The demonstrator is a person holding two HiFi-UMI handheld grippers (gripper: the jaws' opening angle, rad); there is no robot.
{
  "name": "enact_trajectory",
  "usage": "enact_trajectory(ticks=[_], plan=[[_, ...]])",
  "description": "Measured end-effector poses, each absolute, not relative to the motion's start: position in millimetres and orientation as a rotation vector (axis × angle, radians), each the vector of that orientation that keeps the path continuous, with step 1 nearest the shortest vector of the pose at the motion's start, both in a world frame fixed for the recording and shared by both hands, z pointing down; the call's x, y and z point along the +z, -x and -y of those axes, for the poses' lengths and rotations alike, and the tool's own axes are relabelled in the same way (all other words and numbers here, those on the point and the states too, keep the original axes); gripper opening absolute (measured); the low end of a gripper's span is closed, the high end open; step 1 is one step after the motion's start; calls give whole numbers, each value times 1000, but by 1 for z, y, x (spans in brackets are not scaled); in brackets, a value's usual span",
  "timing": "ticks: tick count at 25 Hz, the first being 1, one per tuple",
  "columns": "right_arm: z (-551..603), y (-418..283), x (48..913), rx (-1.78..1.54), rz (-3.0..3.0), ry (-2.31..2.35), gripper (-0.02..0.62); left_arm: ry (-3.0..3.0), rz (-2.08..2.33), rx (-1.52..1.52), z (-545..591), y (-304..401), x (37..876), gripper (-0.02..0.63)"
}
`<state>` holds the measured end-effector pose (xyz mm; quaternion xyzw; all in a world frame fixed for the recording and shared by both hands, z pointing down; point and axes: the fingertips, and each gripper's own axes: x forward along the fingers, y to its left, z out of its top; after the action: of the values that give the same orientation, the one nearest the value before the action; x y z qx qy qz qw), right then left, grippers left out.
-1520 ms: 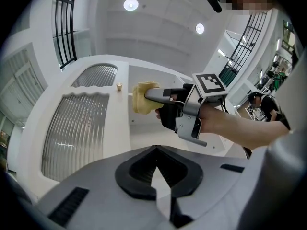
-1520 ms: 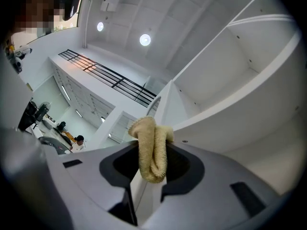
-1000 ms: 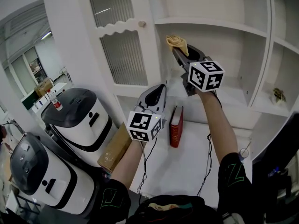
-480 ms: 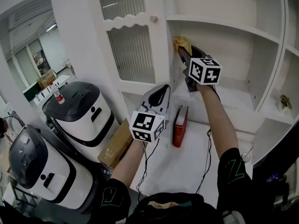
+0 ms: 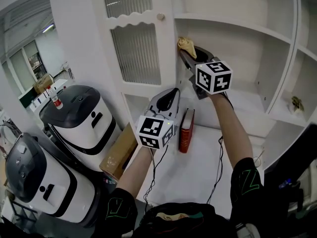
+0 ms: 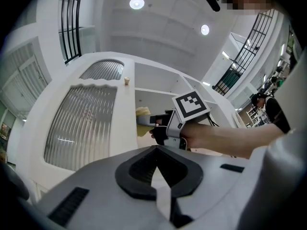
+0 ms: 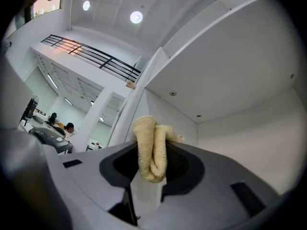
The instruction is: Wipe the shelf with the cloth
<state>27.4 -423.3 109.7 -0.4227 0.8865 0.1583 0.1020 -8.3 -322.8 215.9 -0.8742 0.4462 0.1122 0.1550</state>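
My right gripper (image 5: pixel 187 51) is shut on a bunched yellow cloth (image 5: pixel 186 44), raised inside the white shelf compartment (image 5: pixel 247 103) against its left wall, under the upper shelf board (image 5: pixel 233 26). In the right gripper view the cloth (image 7: pixel 151 150) hangs folded between the jaws, with the compartment ceiling above. My left gripper (image 5: pixel 170 94) is lower, in front of the cabinet, shut and holding nothing. The left gripper view shows its jaws (image 6: pixel 158 176) closed, with the right gripper (image 6: pixel 146 121) and the cloth (image 6: pixel 142 113) beyond.
A red book (image 5: pixel 185 131) stands on the white counter (image 5: pixel 198 167) below. A glazed cabinet door (image 5: pixel 136 48) with a knob (image 5: pixel 160 17) is at the left. Two white-and-black machines (image 5: pixel 81 123) and a cardboard box (image 5: pixel 116 152) sit lower left. A small object (image 5: pixel 295 103) sits on a right shelf.
The right gripper with the cloth has shifted slightly left and up along the compartment's left wall. The left gripper has stayed about where it was.
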Motion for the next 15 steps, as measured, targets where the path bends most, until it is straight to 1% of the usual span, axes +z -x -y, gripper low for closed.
enact_trajectory(ticks=[15], plan=[[364,-13,116,487,-2658,1111,124,2492,-1342,313,300,13,217,-2]])
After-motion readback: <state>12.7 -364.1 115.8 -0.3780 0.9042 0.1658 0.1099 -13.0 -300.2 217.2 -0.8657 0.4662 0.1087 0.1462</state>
